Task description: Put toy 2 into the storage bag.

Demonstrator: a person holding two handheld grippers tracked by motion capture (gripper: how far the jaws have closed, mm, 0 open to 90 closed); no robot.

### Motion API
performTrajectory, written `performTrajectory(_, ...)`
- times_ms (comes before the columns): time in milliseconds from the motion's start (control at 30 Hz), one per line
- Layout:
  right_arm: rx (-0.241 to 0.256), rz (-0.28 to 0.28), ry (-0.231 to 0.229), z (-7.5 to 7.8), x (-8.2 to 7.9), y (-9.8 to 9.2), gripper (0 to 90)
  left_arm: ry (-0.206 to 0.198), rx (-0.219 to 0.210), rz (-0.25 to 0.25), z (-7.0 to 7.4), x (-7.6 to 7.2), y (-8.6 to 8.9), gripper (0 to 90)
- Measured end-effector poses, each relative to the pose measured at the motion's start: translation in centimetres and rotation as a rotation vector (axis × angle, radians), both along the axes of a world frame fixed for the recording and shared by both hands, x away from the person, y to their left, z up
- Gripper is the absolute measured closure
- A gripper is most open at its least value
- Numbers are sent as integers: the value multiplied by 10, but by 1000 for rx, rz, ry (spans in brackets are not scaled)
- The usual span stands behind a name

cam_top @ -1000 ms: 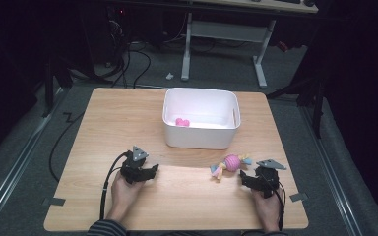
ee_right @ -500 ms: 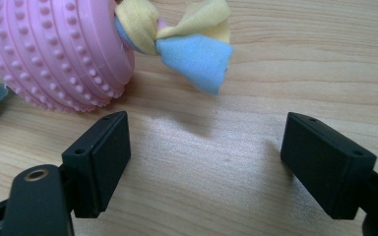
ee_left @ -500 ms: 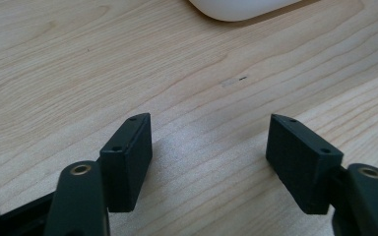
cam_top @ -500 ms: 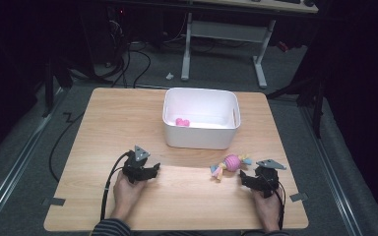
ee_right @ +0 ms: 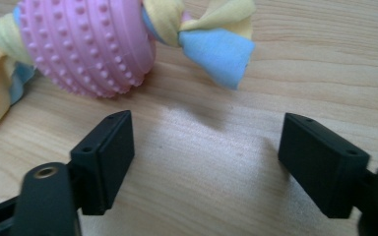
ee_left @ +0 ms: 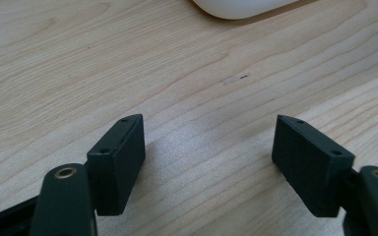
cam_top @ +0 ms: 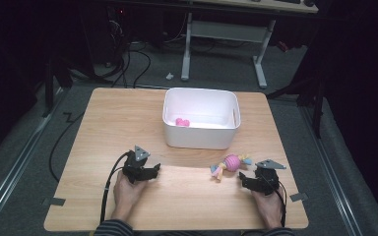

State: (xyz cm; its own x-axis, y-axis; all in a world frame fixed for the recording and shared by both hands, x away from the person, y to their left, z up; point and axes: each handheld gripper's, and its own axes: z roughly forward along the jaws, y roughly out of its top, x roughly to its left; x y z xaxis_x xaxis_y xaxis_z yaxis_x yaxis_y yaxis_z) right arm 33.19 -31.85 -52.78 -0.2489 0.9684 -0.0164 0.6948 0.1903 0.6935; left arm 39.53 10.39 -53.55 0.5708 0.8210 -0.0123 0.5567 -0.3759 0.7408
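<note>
Both claws low over the wooden surface [cam_top: 103,118], jaws spread wide, nothing held.

Left claw [cam_top: 150,171] in the person's left hand [cam_top: 126,189]: bare wood between its jaws, white bin [cam_top: 200,137] ahead of it and apart. Right claw [cam_top: 242,179] in the right hand [cam_top: 267,206]: pink nubbed ball toy [ee_right: 86,46] with yellow and blue cloth tails lies just ahead of its jaws, toward its left jaw, not touching. A small pink item [cam_top: 182,122] sits inside the bin.
</note>
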Motion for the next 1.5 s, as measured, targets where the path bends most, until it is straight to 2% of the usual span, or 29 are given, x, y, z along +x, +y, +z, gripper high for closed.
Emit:
performTrajectory(67,-8,6,1,3,-5,1,237,9,1,23,0,1,0,205)
performTrajectory(333,35,31,-11,10,-18,5,286,9,2,21,0,1,0,199)
performTrajectory(367,35,31,-28,14,-22,6,286,9,2,21,0,1,0,197)
performTrajectory(500,46,49,-30,19,-24,7,286,11,3,20,0,1,0,191)
performTrajectory(633,85,81,-40,26,-24,9,301,10,6,17,-1,1,-1,178)
performTrajectory(767,102,104,-48,31,-20,13,301,11,6,15,0,1,-1,176)
performTrajectory(1100,46,157,-69,51,-3,30,299,11,6,16,-1,1,0,177)
performTrajectory(1500,14,183,-30,54,17,42,277,12,2,18,0,1,0,187)
